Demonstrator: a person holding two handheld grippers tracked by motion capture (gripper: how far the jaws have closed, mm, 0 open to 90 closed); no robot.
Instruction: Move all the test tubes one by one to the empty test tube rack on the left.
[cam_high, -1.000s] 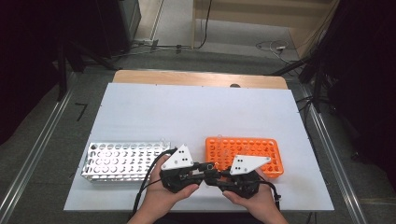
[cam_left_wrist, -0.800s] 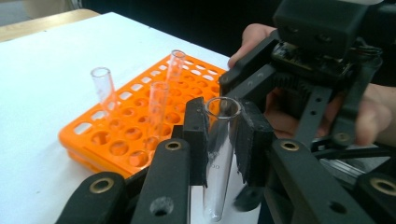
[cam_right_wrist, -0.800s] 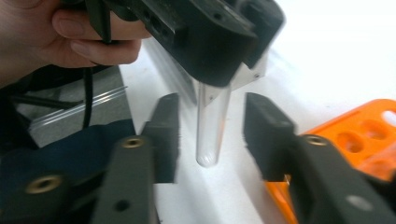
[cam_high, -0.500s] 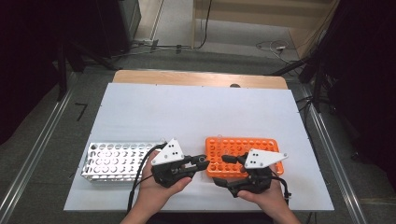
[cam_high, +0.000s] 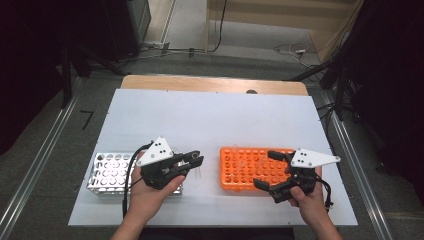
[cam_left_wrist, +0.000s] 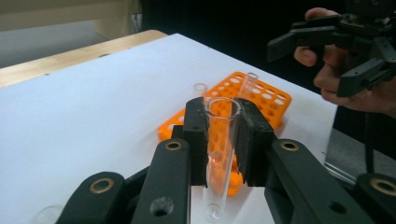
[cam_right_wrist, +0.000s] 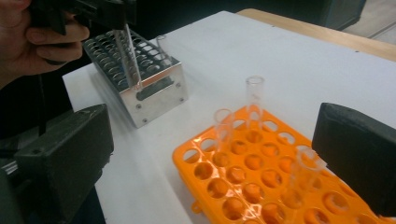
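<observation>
Left gripper: black two-jaw gripper (cam_high: 196, 159) in the person's left hand (cam_high: 150, 192), clamped on a clear glass test tube (cam_left_wrist: 219, 149); in the left gripper view the tube stands upright between the pads, its open rim above them and its rounded bottom below.
Held tube's place: above the white table top (cam_high: 210, 120), in the gap between the two racks, just beside the right end of the silver metal rack (cam_high: 107, 172).
Right gripper: black two-jaw gripper (cam_high: 270, 170) in the person's right hand (cam_high: 307, 197); its jaws have just been opening and now stand wide apart with nothing between them, one at each edge of the right gripper view.
Orange rack: orange plastic test tube rack (cam_high: 250, 167) lying flat on the table, under and in front of the right gripper.
Tubes in the orange rack: three clear tubes (cam_right_wrist: 254, 100) stand upright in its holes, seen in the right gripper view.
Silver rack: one clear tube (cam_right_wrist: 161, 44) stands at its far side in the right gripper view.
</observation>
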